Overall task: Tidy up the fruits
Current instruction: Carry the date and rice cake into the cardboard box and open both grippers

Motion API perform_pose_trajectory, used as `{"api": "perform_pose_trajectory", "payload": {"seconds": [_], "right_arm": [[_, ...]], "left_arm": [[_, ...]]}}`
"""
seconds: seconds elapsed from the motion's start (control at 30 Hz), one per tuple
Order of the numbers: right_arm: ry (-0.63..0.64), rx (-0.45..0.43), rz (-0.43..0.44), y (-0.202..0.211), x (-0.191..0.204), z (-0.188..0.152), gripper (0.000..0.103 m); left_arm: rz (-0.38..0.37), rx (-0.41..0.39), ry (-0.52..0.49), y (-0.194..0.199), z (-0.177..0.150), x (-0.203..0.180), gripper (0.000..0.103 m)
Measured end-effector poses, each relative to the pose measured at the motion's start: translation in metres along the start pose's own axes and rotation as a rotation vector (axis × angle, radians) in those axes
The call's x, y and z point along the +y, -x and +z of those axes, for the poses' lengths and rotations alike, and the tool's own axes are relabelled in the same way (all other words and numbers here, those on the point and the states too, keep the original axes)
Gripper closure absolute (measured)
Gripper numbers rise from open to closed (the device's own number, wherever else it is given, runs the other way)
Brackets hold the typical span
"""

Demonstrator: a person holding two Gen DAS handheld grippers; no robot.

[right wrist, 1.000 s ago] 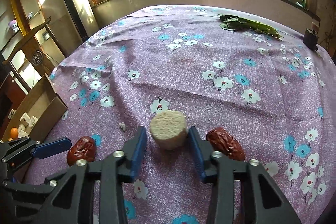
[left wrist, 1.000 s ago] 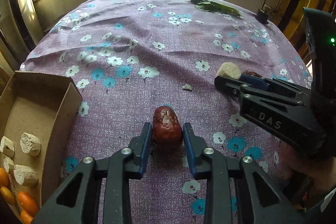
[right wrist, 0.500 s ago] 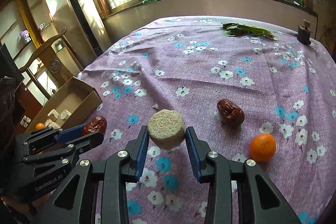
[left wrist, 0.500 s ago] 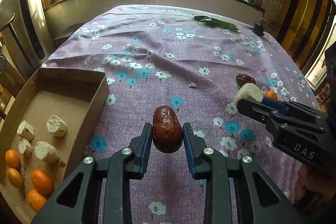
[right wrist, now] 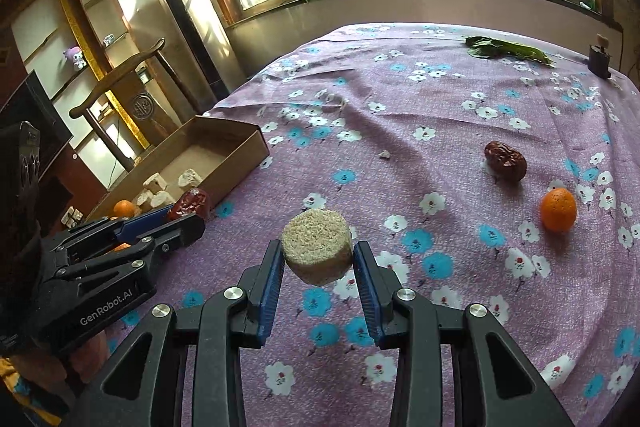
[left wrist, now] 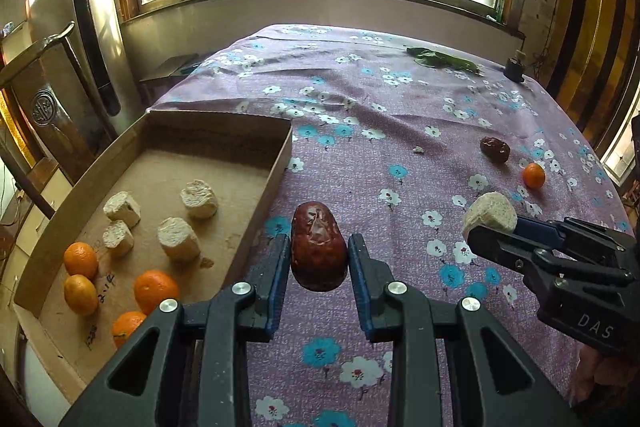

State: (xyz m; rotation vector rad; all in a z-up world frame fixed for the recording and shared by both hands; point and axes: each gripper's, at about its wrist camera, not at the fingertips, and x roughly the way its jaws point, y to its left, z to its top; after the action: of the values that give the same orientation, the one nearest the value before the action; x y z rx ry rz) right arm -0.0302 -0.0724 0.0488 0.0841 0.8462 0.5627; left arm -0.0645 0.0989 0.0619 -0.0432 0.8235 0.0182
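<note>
Fruits being sorted into shallow brown cardboard box (left wrist: pixel 280 163) at desk edge: four pale cut cylinder pieces (left wrist: pixel 178 239) and four small oranges (left wrist: pixel 156 291) already lying inside. Left gripper (left wrist: pixel 319 259) fingers clamping wrinkled dark-red date (left wrist: pixel 319 251), hovering just beside box wall. Right gripper (right wrist: pixel 318 267) fingers clamping pale round cylinder piece (right wrist: pixel 317 253) above purple floral cloth (right wrist: pixel 420 107). Remaining on cloth: second dark-red date (right wrist: pixel 505 161), one loose orange (right wrist: pixel 558 209). Judging roughly two-thirds done.
</note>
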Motion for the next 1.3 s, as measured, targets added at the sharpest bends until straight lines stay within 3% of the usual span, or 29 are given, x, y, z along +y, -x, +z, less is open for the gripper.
{"api": "perform_pose_trajectory", "payload": {"seconds": [0.6, 0.93, 1.3], "right_arm": [[0.123, 0.031, 0.07, -0.019, 0.07, 0.009, 0.064], [0.197, 0.069, 0.111, -0.05, 0.107, 0.024, 0.064], [0.273, 0.116, 0.125, -0.093, 0.133, 0.053, 0.064]], "left_arm": [[0.079, -0.028, 0.091, 0.016, -0.007, 0.063, 0.074], [0.155, -0.027, 0.192, 0.019, -0.005, 0.128, 0.074], [0.174, -0.017, 0.221, 0.003, 0.011, 0.148, 0.074]]}}
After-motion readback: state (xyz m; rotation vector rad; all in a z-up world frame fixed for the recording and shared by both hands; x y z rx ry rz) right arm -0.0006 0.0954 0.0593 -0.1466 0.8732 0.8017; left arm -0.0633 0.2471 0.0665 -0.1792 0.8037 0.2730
